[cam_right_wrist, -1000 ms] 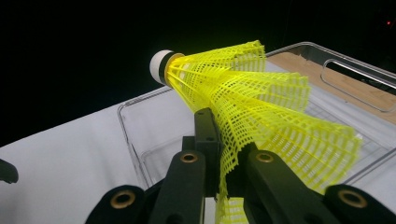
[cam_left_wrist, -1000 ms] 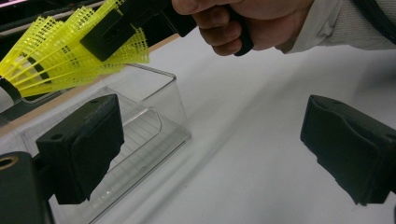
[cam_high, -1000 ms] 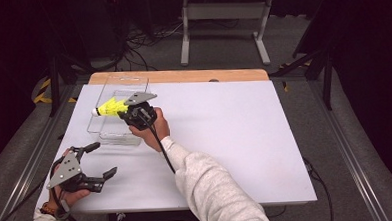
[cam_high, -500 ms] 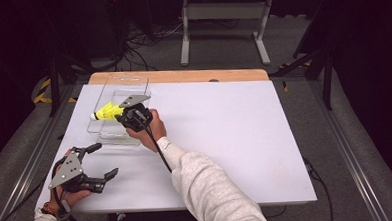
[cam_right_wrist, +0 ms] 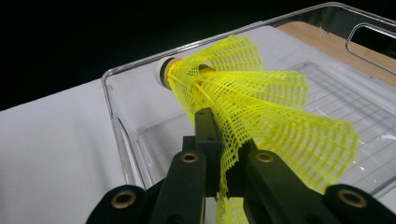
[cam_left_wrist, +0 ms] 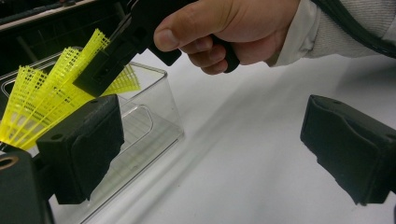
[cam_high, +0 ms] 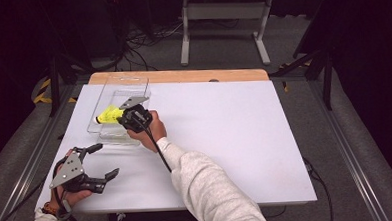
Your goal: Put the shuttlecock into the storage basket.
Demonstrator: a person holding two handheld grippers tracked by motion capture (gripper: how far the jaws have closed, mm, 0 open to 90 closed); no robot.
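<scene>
A yellow mesh shuttlecock [cam_high: 107, 116] with a white cork tip hangs over the clear plastic bin [cam_high: 128, 83] at the table's far left. My right gripper [cam_high: 120, 119] is shut on its skirt. In the right gripper view the jaws [cam_right_wrist: 219, 140] pinch the netting of the shuttlecock [cam_right_wrist: 261, 102], cork pointing away, above the bin's floor and just inside its rim [cam_right_wrist: 112, 107]. My left gripper [cam_high: 105, 159] rests open near the front left corner. In the left gripper view its wide-apart jaws [cam_left_wrist: 215, 149] hold nothing, and the shuttlecock [cam_left_wrist: 46, 98] shows beyond the left pad.
The white tabletop [cam_high: 235, 139] stretches bare to the right of the bin. A wooden strip [cam_high: 182, 76] runs along the far edge. Behind the table, a metal stand [cam_high: 220, 24] and cables lie on the dark floor.
My right gripper has shifted slightly left with the shuttlecock, staying over the bin. The left gripper has not moved.
</scene>
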